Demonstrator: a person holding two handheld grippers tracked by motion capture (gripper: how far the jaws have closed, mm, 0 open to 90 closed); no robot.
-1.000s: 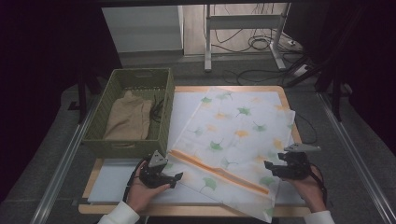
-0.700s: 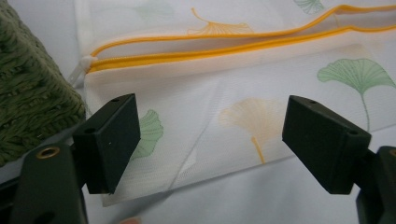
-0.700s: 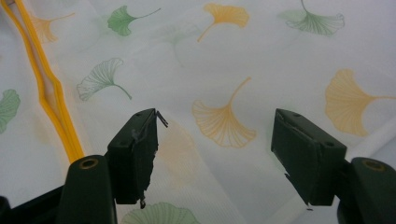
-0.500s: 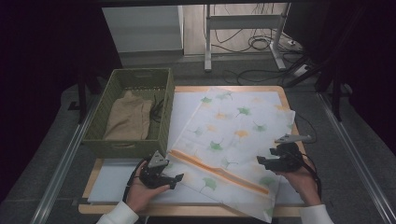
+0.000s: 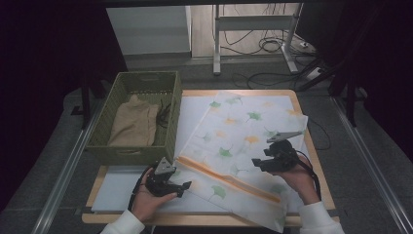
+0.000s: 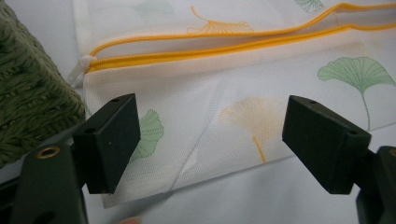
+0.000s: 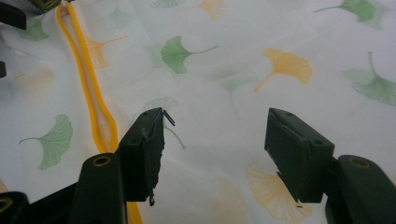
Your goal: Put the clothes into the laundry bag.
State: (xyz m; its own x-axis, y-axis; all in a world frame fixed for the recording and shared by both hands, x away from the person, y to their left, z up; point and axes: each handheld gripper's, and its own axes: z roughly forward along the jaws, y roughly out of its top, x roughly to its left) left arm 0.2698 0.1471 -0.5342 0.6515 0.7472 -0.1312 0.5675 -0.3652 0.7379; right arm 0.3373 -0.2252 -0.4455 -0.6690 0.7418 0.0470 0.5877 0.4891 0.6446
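Note:
A white mesh bag (image 5: pixel 234 141) printed with green and orange ginkgo leaves lies flat on the table, its orange zipper (image 5: pixel 224 178) partly open. My left gripper (image 5: pixel 182 187) rests at the bag's near left corner, open, with the corner (image 6: pixel 224 107) lying under its jaws and the zipper end (image 6: pixel 210 46) just beyond. My right gripper (image 5: pixel 258 163) hovers over the bag's right half. Its jaws have just been closing a little but stand open, with only the bag's cloth (image 7: pixel 233 60) below them. In the right gripper view the zipper (image 7: pixel 93 93) runs to the left.
A green woven basket (image 5: pixel 131 152) stands at the table's left with a tan garment (image 5: pixel 134 124) inside; its wall (image 6: pixel 28 93) is close beside my left gripper. A white mat (image 5: pixel 117 187) covers the wooden table. Cables and a desk frame lie on the floor behind.
My right gripper has moved left and slightly up, from the bag's right edge to over its middle right. The left gripper and the bag have stayed put.

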